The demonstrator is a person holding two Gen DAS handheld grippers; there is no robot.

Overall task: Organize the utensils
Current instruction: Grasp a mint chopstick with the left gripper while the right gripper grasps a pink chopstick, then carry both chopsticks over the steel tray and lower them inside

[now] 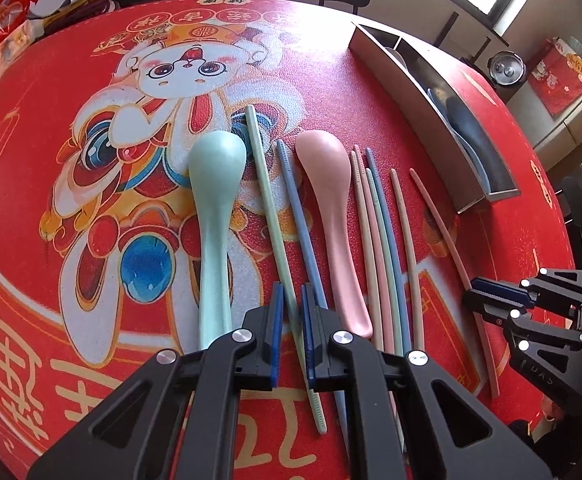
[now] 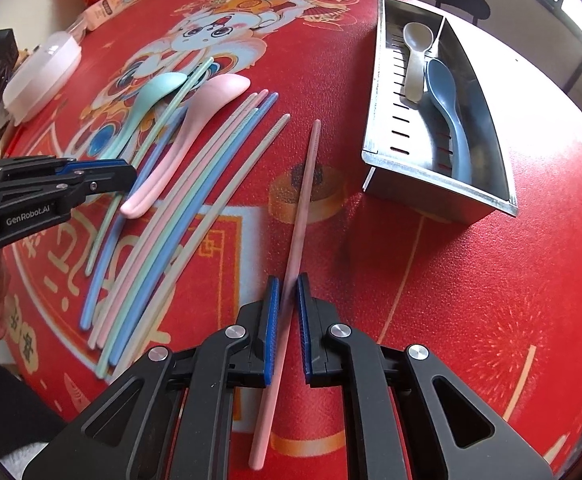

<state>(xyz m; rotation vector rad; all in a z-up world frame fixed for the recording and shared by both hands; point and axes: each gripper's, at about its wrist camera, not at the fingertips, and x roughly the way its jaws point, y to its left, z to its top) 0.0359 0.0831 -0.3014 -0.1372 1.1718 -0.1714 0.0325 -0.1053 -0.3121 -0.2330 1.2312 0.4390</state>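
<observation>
Steel caddy (image 2: 391,120), long, slotted wall, divided lengthwise, is the landmark. Inside it: a blue spoon (image 2: 449,116) and a pale grey spoon (image 2: 414,56), bowls toward its far end. Nearest the caddy on its left, alone: a pink chopstick (image 2: 305,196), held between blue pads, tip pointing away. Further left, a close bundle of chopsticks (image 2: 195,208), beige, pink, mint, blue, roughly parallel. Beyond them a pink spoon (image 1: 331,216) bowl-down, then a blue chopstick (image 1: 297,208), a green chopstick (image 1: 269,208) clamped between pads, and farthest out a mint spoon (image 1: 215,216).
</observation>
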